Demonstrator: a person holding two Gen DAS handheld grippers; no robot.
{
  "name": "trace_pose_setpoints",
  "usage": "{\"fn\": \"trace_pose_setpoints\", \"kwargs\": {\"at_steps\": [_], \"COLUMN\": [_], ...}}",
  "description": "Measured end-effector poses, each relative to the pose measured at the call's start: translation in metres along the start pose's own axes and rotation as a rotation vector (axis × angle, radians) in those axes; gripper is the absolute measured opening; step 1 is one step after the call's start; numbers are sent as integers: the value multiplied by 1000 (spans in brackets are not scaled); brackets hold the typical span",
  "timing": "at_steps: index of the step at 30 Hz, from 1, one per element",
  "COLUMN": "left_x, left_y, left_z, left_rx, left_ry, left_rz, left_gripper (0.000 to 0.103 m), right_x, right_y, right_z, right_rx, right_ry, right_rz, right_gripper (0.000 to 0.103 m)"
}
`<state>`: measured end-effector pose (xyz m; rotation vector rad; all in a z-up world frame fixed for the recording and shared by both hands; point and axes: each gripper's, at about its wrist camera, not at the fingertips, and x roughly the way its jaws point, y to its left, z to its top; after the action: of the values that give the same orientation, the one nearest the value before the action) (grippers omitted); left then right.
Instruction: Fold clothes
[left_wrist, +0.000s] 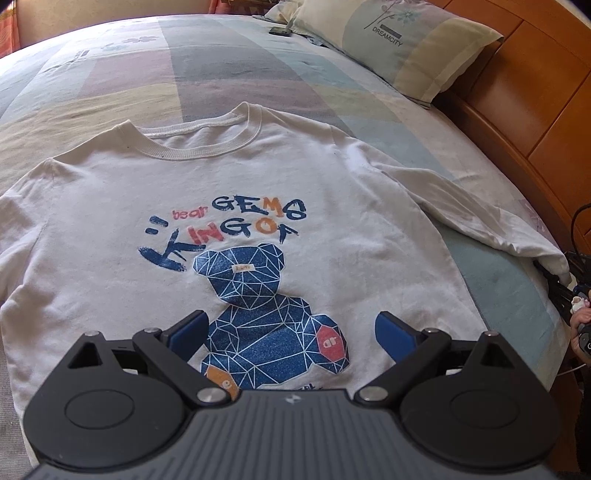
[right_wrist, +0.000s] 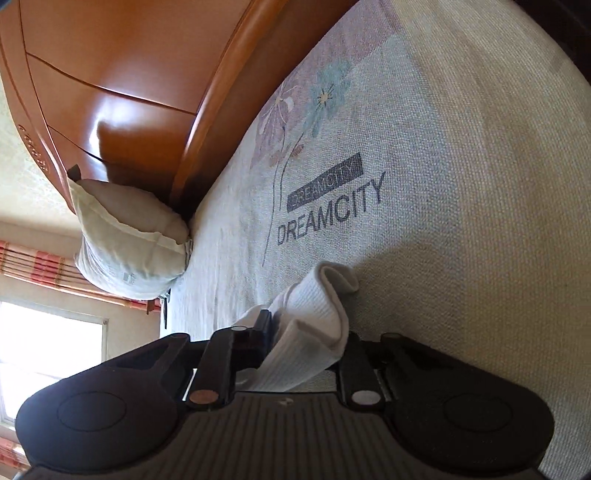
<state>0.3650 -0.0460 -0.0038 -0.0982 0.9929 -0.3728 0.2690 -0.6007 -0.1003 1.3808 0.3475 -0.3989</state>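
A white long-sleeved sweatshirt (left_wrist: 258, 177) lies front-up and spread flat on the bed (left_wrist: 184, 66), its ribbed collar toward the far side. A blue geometric bear print (left_wrist: 266, 314) fills the chest under the words "bear GEMS KING OF". One sleeve stretches out toward the wooden headboard (left_wrist: 517, 110), near the pillow (left_wrist: 399, 48) marked "DREAMCITY".

The left tongs (left_wrist: 291, 332) hover over the lower part of the print, blue pads (left_wrist: 391, 336) spread wide, nothing between them.

In the right wrist view, the right tongs (right_wrist: 303, 328) are pinched narrow on the ribbed cuff (right_wrist: 314, 310) of that sleeve, whose folded end pokes out beyond the tips over the patterned bedsheet (right_wrist: 461, 184). A 2nd pillow (right_wrist: 129, 240) rests against the headboard there.
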Motion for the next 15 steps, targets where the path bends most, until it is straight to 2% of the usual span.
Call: {"fn": "trace_pose_setpoints", "kwargs": {"at_steps": [4,15], "left_x": [-1,2], "left_y": [-2,-9], "left_z": [-1,-2], "left_rx": [12,17], "left_ry": [2,10], "left_rz": [5,15], "left_gripper": [96,96], "right_x": [-2,1], "right_y": [22,108], "right_z": [8,49], "right_rx": [-163,-647], "right_ry": [-20,-54], "right_rz": [-48,-89], "right_gripper": [15,14]}}
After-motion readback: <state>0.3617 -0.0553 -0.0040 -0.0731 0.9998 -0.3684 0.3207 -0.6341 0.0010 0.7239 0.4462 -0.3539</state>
